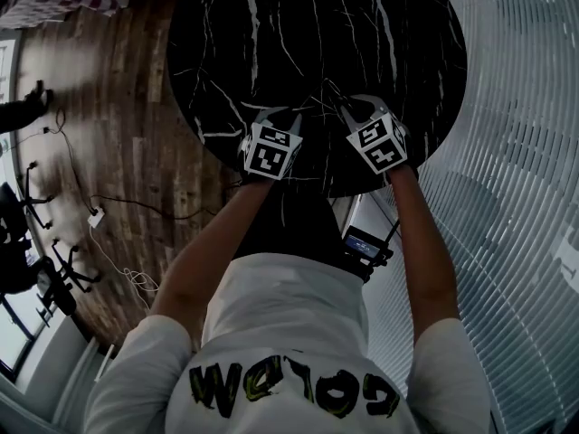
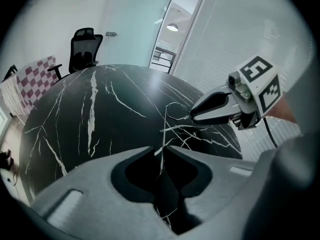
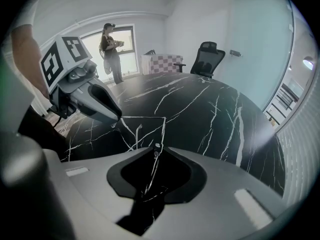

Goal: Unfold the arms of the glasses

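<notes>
Black marble, veined in white, is forming the round tabletop [image 1: 271, 25] beneath both tools. The left gripper [image 2: 162, 150] is pinching one thin wire arm of the glasses [image 3: 145, 117], its jaws nearly together on it. The right gripper [image 3: 157, 149] is clamping the wire frame beside a hinge. The glasses are hanging between the two grippers at the tabletop's near edge.

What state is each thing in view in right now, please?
Glasses: thin wire frame, gripped at two places by both grippers over the table; how far the arms are unfolded is unclear.
Left gripper: shut on a wire of the glasses.
Right gripper: shut on the glasses by a small hinge.
Table: standing under both grippers.
Office chair: upright, unoccupied.
Person: standing by the window.
</notes>
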{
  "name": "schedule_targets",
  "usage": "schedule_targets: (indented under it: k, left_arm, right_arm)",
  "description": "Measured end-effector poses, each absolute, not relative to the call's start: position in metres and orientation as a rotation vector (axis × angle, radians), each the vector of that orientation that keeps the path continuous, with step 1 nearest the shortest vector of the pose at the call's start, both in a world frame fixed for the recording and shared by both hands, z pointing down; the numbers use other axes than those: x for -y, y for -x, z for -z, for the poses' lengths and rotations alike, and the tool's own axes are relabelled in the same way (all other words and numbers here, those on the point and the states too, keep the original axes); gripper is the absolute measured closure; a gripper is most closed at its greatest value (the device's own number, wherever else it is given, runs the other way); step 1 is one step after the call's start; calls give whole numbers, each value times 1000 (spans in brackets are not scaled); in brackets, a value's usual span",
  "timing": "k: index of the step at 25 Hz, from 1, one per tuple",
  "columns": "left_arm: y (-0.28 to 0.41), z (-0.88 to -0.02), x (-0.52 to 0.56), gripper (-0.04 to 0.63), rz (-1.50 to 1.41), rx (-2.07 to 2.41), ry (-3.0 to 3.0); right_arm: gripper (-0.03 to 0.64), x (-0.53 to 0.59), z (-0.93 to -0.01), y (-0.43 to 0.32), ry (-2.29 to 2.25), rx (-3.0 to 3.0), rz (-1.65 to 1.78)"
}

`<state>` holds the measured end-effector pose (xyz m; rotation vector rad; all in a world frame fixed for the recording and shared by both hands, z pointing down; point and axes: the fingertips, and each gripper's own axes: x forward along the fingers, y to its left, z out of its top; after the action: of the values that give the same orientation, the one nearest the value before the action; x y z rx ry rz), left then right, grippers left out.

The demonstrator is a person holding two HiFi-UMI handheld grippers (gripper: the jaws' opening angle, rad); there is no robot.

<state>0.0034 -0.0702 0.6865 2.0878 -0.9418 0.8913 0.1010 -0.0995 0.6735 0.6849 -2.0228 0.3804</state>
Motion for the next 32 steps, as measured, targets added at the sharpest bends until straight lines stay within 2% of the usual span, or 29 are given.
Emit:
schedule_targets:
  k: [18, 22, 27, 32]
  left_arm:
    - [4, -684, 80, 528, -971, 936, -2196]
    - [-4, -677, 78, 503, -994, 903, -2285]
    - [-26, -656, 83, 491, -1120, 838, -2528]
    - [-56, -656, 84, 489, -1397, 606, -2760]
  right_arm:
    - [560, 98, -673, -102, -674, 2020, -376]
    - [560, 100, -672, -101, -688, 2015, -378]
    - [560, 100, -673, -99, -696, 2015, -375]
    - [560, 101, -673, -98, -699, 2015, -372]
